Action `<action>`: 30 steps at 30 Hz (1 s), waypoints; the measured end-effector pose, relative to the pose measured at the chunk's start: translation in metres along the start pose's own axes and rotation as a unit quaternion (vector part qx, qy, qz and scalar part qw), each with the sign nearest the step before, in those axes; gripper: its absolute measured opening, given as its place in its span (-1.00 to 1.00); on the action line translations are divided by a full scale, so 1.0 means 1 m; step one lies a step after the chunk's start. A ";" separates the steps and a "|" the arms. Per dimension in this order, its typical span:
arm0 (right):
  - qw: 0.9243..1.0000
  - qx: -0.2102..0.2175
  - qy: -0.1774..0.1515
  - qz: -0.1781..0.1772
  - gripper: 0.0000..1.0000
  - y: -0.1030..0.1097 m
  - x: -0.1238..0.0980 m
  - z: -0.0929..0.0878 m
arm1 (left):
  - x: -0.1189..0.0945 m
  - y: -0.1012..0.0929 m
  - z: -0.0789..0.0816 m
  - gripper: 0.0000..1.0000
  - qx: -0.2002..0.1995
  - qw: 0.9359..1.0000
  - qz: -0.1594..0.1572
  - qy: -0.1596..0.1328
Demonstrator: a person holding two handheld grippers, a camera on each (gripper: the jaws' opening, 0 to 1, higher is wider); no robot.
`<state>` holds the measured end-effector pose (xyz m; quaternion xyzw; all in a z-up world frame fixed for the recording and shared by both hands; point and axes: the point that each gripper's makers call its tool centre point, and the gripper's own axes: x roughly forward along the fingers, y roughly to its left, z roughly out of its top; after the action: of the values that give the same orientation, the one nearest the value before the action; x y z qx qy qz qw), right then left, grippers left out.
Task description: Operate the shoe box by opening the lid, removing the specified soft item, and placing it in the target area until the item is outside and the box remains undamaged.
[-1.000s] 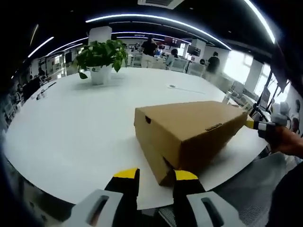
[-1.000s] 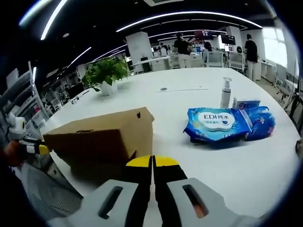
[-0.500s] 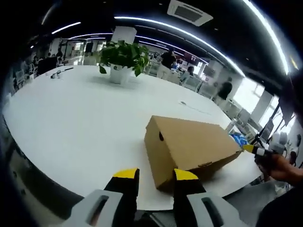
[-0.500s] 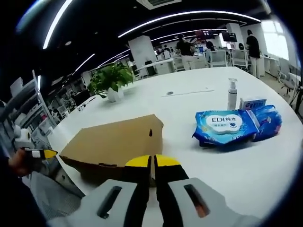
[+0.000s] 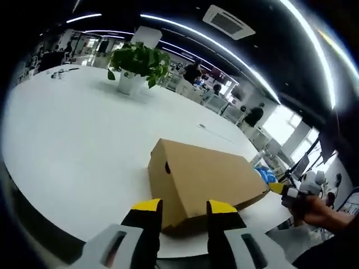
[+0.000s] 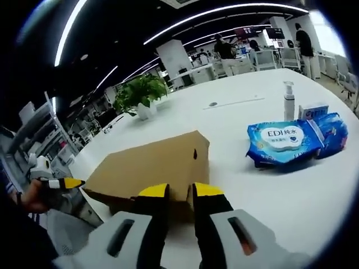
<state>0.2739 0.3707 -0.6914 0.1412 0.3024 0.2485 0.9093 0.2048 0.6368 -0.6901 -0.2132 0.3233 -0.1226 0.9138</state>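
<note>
Left gripper view: left gripper (image 5: 180, 208) narrowly parted at six o'clock, straddling shoe box (image 5: 205, 176) corner — lid down. Beyond, right gripper (image 6: 178, 193) likewise ajar at opposite end. Best lifted evenly from both ends — gently, sparing cardboard.

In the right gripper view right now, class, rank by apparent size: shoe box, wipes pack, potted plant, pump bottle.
1. shoe box, though it sits nearest the camera
2. wipes pack
3. potted plant, farther off, so unsure
4. pump bottle
</note>
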 end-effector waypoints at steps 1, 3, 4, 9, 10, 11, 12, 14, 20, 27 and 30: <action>1.000 0.005 0.001 -0.002 -0.62 0.000 0.001 -0.002 | 0.003 -0.002 -0.004 -0.39 0.001 1.000 -0.002 0.008; 1.000 0.003 0.005 -0.006 -0.62 -0.002 0.003 -0.005 | 0.009 -0.005 -0.011 -0.43 0.006 1.000 -0.009 0.026; 1.000 -0.002 0.012 -0.008 -0.62 -0.004 0.005 -0.008 | 0.012 -0.005 -0.012 -0.41 0.003 1.000 -0.006 0.028; 1.000 0.004 0.000 -0.015 -0.63 -0.008 0.008 -0.003 | 0.023 -0.002 -0.001 -0.36 0.016 0.999 -0.008 0.034; 1.000 0.005 -0.003 -0.018 -0.63 -0.009 0.010 -0.001 | 0.024 -0.001 -0.001 -0.36 0.016 0.999 -0.008 0.034; 1.000 0.003 -0.005 -0.020 -0.63 -0.010 0.011 0.001 | 0.029 0.001 0.004 -0.36 0.018 0.999 -0.010 0.034; 1.000 0.003 -0.007 -0.023 -0.63 -0.012 0.014 0.004 | 0.032 0.002 0.006 -0.36 0.020 0.999 -0.012 0.035; 1.000 0.003 -0.008 -0.029 -0.64 -0.016 0.019 0.009 | 0.040 0.001 0.012 -0.36 0.023 0.999 -0.015 0.036; 0.999 0.000 -0.016 -0.045 -0.64 -0.033 0.032 0.026 | 0.069 -0.005 0.032 -0.36 0.029 0.999 -0.021 0.034; 0.998 0.001 -0.025 -0.064 -0.64 -0.059 0.045 0.047 | 0.101 -0.015 0.050 -0.36 0.037 0.999 -0.027 0.029; 0.997 -0.001 -0.025 -0.074 -0.64 -0.069 0.047 0.054 | 0.119 -0.022 0.060 -0.36 0.045 0.998 -0.033 0.031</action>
<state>0.3656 0.3326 -0.7002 0.1242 0.2886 0.1769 0.9327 0.3314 0.5926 -0.7017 -0.1788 0.3386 -0.1741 0.9072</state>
